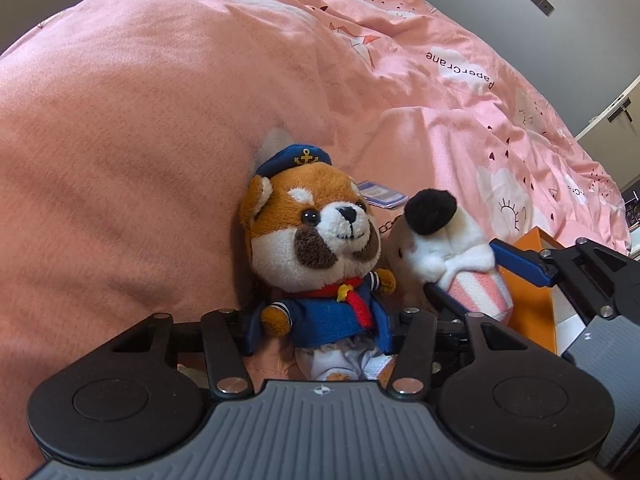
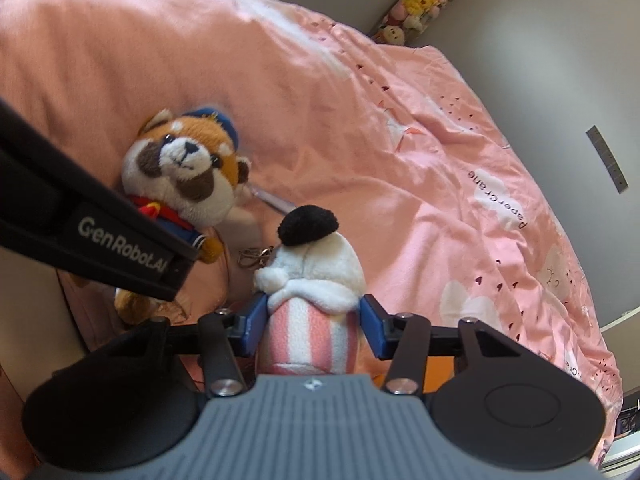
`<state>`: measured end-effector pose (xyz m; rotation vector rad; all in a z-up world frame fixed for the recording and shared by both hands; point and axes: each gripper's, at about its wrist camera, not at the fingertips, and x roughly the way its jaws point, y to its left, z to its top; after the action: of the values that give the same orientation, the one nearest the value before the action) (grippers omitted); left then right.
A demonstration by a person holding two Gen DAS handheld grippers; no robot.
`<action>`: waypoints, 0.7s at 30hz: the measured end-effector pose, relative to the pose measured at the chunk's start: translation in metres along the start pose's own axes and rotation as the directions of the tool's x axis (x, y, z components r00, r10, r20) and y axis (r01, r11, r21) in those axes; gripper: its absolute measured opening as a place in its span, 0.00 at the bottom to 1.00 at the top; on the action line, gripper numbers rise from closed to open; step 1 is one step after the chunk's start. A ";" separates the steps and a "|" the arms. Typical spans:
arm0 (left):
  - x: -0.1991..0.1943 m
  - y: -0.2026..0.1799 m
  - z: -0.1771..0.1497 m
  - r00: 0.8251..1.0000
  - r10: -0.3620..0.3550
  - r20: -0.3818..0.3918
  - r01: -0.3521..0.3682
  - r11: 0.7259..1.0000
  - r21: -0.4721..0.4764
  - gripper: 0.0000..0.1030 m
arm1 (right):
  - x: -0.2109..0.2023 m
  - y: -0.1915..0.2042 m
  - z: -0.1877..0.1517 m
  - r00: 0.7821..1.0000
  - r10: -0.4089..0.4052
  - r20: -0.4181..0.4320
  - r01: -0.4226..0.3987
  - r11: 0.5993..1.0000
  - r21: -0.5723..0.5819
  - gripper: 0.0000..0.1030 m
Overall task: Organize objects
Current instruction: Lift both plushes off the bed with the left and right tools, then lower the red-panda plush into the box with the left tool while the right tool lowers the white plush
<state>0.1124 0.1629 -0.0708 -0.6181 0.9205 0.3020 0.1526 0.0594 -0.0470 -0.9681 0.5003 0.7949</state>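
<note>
A plush red panda in a blue sailor suit and cap sits upright against a big pink pillow. My left gripper is shut on the sailor panda's body; its blue fingers are mostly hidden by the suit. The panda also shows in the right wrist view. A white plush with a black pom-pom and pink-white striped base is held between my right gripper's blue pads. My right gripper is shut on it. That plush stands just right of the panda.
A pink patterned duvet covers the bed. An orange box lies behind the striped plush. A small blue card and a keychain lie between the toys. A hanging row of plush toys is on the far wall.
</note>
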 end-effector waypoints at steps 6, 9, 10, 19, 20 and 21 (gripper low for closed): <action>-0.027 -0.016 -0.001 0.999 -0.020 0.050 0.017 0.998 0.057 0.49 | -0.033 -0.021 -0.002 0.995 -0.049 0.085 0.040 0.994 0.103 0.51; -0.041 -0.027 -0.002 0.996 -0.035 0.079 0.027 0.995 0.094 0.47 | -0.054 -0.033 -0.004 0.990 -0.070 0.123 0.050 0.986 0.158 0.50; -0.045 -0.030 -0.003 0.995 -0.042 0.085 0.033 0.994 0.100 0.47 | -0.060 -0.038 -0.005 0.988 -0.078 0.135 0.053 0.982 0.181 0.50; -0.078 -0.077 -0.004 0.977 -0.156 0.144 0.121 0.967 0.224 0.47 | -0.122 -0.086 -0.035 0.972 -0.094 0.215 -0.013 0.893 0.449 0.50; -0.080 -0.085 -0.004 0.974 -0.174 0.144 0.135 0.960 0.244 0.47 | -0.129 -0.092 -0.040 0.970 -0.100 0.220 -0.020 0.874 0.485 0.50; -0.082 -0.093 -0.003 0.971 -0.197 0.138 0.155 0.951 0.266 0.47 | -0.133 -0.098 -0.046 0.969 -0.106 0.223 -0.025 0.856 0.516 0.50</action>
<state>0.1089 0.0884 0.0286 -0.4279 0.7253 0.0700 0.1449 -0.0618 0.0746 -0.3707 0.4427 0.6785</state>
